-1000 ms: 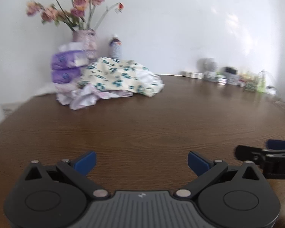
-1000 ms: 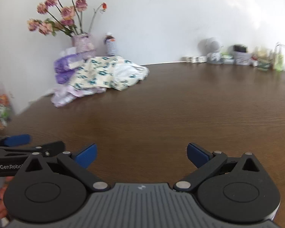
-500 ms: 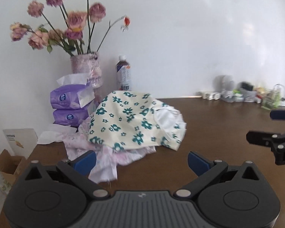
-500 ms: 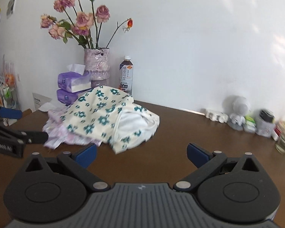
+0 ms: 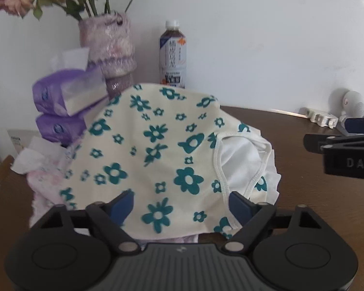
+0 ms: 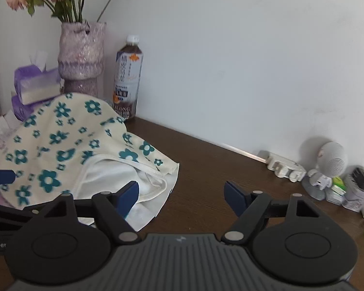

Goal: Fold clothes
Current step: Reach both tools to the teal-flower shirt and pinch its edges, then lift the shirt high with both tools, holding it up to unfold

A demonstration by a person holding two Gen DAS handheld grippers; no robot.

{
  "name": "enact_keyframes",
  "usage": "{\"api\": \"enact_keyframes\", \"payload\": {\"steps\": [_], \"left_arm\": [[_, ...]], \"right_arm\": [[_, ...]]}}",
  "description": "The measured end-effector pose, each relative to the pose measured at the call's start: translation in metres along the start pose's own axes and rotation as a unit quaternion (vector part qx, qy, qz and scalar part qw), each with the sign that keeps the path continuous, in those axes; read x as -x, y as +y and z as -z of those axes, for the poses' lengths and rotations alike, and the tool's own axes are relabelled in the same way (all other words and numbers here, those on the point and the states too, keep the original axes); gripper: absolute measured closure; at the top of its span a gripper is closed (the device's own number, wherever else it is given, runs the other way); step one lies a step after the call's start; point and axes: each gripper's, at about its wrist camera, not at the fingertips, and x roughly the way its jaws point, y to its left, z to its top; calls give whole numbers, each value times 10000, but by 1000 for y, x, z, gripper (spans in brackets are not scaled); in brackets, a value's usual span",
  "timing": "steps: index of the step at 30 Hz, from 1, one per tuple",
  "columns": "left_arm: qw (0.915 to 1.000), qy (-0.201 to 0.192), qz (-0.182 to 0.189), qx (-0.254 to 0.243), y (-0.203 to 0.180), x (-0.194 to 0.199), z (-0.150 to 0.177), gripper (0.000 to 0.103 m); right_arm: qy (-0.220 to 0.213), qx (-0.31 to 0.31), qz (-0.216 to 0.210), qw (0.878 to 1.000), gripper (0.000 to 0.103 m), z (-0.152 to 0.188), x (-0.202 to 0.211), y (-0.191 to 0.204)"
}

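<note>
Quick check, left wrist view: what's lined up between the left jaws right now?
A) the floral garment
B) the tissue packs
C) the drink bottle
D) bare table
A: the floral garment fills the space ahead of the open left gripper, while the bottle and tissue packs stand farther back by the wall.

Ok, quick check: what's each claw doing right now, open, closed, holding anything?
Left claw: open, holding nothing, poised over the floral garment.
Right claw: open, holding nothing, above the table by the garment's edge.
</note>
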Motion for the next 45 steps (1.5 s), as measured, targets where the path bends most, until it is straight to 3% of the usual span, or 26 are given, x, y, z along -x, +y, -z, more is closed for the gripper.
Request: {"api": "enact_keyframes", "payload": {"steps": [6, 10, 13, 16, 18, 20, 21, 27, 35, 45], "left_arm": [[9998, -49, -72, 181, -9, -20, 6, 30], [9996, -173, -186, 84, -15, -17, 11, 30], [9992, -258, -306, -94, -21, -18, 14, 32], [9984, -293, -416, -259, -25, -21, 16, 49], [9982, -362, -415, -243, -20, -19, 15, 77], [9988, -408, -232, -132, -11, -13, 12, 91], [9990, -421, -140, -76, -6, -9, 10, 93], [9974, -694, 150, 97, 22, 33, -12, 96], [9877, -1538, 275, 86, 35, 129, -67, 96], [9552, -2805, 924, -189, 25, 316, -166, 97]], "right_arm": [[194, 23, -234, 9995, 44, 6, -61, 1], [261, 16, -276, 9993, 50, 11, -88, 0], [173, -134, -366, 9991, 61, 10, -99, -2], [172, -305, -533, 9980, 82, 8, -106, -3], [154, -386, -702, 9967, 100, 8, -104, -3], [-21, -507, -798, 9955, 101, 5, -93, -5], [-126, -585, -847, 9946, 101, 3, -85, -7], [-887, -1005, -924, 9867, 101, -33, -10, -23], [-2031, -1094, -650, 9709, 101, -101, 141, -26], [-3410, -1169, 387, 9320, 101, -158, 352, -65]]}}
